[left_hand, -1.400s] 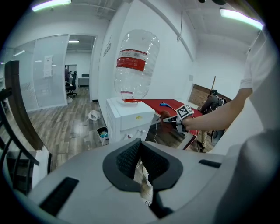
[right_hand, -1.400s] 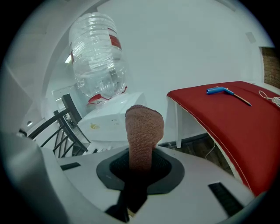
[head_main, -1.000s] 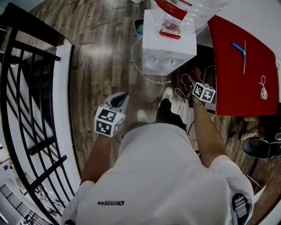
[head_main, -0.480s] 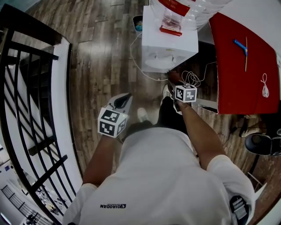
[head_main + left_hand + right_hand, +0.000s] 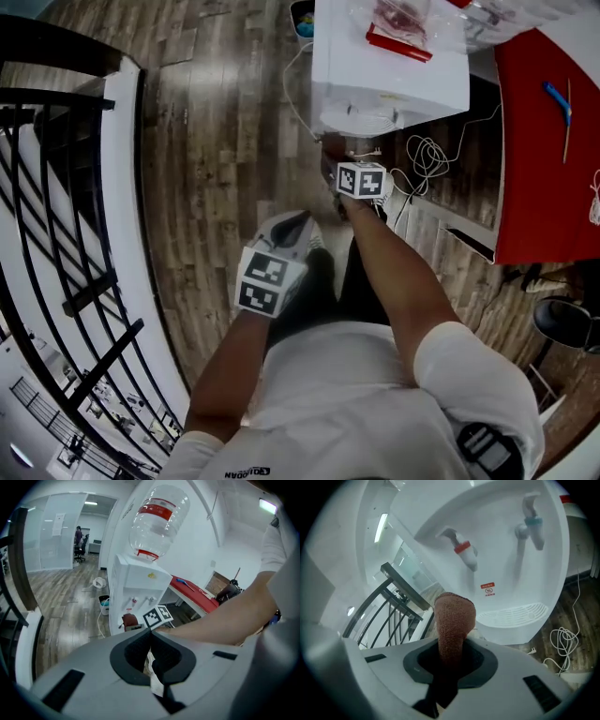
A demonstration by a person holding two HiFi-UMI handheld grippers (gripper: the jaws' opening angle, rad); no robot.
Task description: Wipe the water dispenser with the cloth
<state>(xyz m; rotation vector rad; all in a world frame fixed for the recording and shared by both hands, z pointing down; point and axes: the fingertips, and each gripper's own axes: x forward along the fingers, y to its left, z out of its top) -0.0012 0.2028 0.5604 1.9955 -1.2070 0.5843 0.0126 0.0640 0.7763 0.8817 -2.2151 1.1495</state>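
Containers first: a clear bottle point(image 5: 157, 520) with a red band is sitting neck-down on top of the white water dispenser point(image 5: 136, 588), and its fill level cannot be read. A dark bin point(image 5: 101, 600) is standing on the wooden floor point(image 5: 225, 141) just beside the dispenser, holding something blue-green that is too small to identify. A white slotted drip tray point(image 5: 513, 613) is projecting from the dispenser front under the red tap point(image 5: 464, 550) and the blue tap point(image 5: 533, 524).

The right gripper point(image 5: 450, 660) is pointing at the dispenser's lower front. Its fingers point(image 5: 485, 660) are clamping a reddish-brown knitted cloth point(image 5: 452, 625), which is rising as a folded roll from between them and sticking out beyond their tips. The cloth's end is lying below the red tap and left of the drip tray; whether it is touching the dispenser cannot be told.

The left gripper point(image 5: 152, 656) is hanging back, well apart from the dispenser, with its fingers point(image 5: 176, 656) pressing together on nothing.

A coiled white cable point(image 5: 427, 155) is lying on the floor between the dispenser and the red desk point(image 5: 548, 141).
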